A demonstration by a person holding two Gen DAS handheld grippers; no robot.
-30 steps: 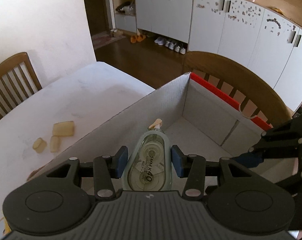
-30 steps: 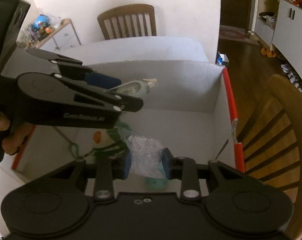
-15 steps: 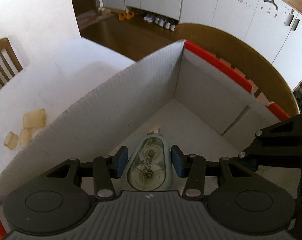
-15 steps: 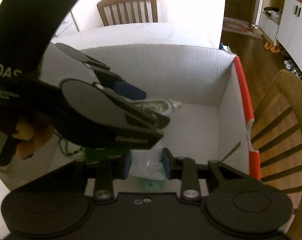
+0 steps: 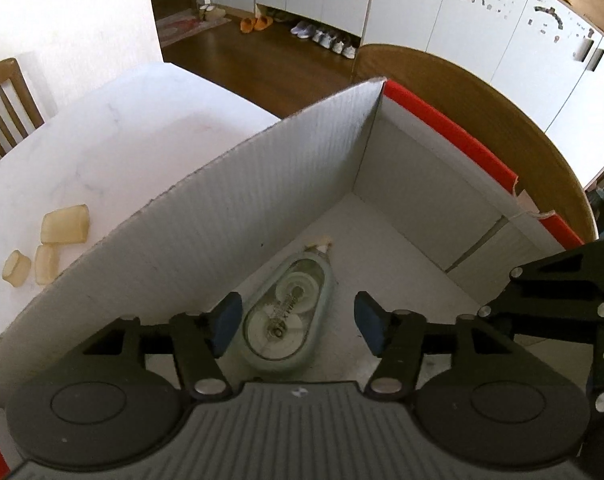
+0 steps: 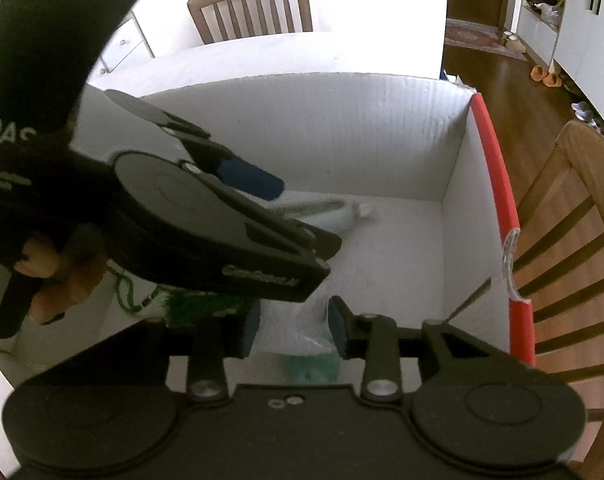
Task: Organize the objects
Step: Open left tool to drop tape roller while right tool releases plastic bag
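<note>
A white cardboard box with a red rim stands on the table. My left gripper reaches down into it, its jaws opening. The clear correction tape lies flat on the box floor between the pads, touched by neither. In the right wrist view the left gripper hangs over the tape. My right gripper is lower in the box. A crumpled clear plastic bag with something teal inside fills the gap between its pads, and these jaws are opening too.
Something green and fuzzy with a cord lies on the box floor at the left. Several pale yellow pieces sit on the white table outside the box. Wooden chairs stand around the table. A hand holds the left gripper.
The left gripper sank deeper into the box, then opened and let go of the correction tape, which now lies on the floor. The right jaws widened slightly around the bag.
</note>
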